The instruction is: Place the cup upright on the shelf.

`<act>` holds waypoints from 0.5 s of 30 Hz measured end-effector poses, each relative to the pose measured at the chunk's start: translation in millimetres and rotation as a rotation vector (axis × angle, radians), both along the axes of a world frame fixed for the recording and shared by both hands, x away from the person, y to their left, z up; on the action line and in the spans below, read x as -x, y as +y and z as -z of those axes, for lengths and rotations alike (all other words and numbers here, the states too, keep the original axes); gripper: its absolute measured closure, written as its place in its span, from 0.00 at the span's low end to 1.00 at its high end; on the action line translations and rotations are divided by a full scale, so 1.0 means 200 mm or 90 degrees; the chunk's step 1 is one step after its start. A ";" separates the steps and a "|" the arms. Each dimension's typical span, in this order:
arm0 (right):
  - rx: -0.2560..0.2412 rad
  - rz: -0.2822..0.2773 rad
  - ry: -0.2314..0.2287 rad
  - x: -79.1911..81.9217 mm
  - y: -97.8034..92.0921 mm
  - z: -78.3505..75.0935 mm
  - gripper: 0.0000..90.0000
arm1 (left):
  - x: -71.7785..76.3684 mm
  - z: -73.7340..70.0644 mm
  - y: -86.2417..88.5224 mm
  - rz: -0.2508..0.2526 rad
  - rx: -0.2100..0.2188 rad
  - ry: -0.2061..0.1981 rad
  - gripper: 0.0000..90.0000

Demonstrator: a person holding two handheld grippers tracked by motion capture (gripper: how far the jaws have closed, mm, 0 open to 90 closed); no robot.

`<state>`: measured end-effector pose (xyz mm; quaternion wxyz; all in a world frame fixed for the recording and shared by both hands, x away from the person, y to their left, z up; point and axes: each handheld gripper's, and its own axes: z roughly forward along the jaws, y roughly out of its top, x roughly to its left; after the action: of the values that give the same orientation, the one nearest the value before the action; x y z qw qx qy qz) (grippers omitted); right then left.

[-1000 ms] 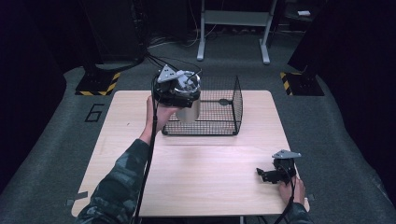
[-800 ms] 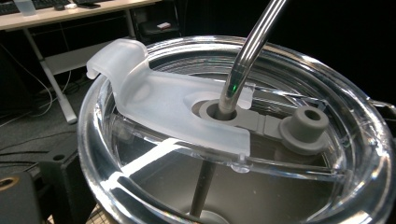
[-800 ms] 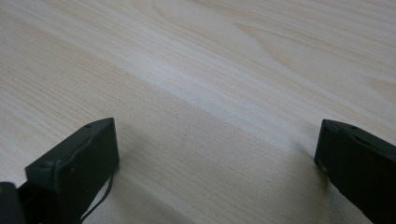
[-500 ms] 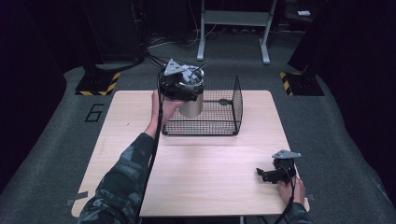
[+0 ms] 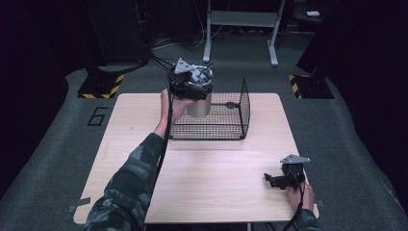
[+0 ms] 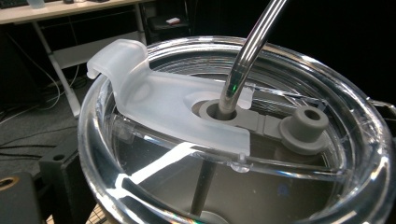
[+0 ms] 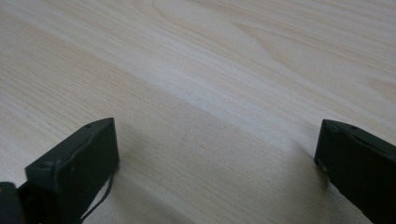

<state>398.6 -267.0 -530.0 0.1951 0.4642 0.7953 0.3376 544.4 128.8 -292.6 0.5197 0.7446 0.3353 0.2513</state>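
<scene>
A steel tumbler with a clear lid and a metal straw hangs at the left end of a black wire basket. My left gripper sits on top of it, shut on the tumbler near its rim; its jaws are hidden. In the left gripper view the lid is very close, with a grey stopper beside the straw hole. My right gripper rests on the wooden table at the front right, open, with bare wood between its fingers.
The basket stands at the table's far middle, its top open. Beyond the table lie dark floor, black stands with yellow-striped bases and a white frame.
My left gripper has carried the tumbler a little to the right and farther away, to the basket's left end. The right gripper has stayed still.
</scene>
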 end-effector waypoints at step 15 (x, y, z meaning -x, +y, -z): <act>0.001 -0.004 0.002 0.00 0.00 0.00 0.00 | -0.11 0.06 -0.08 -0.025 -0.010 0.006 0.04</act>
<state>398.8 -267.5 -529.6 0.1928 0.4624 0.7971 0.3370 567.4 113.5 -303.8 0.5072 0.7430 0.3502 0.2609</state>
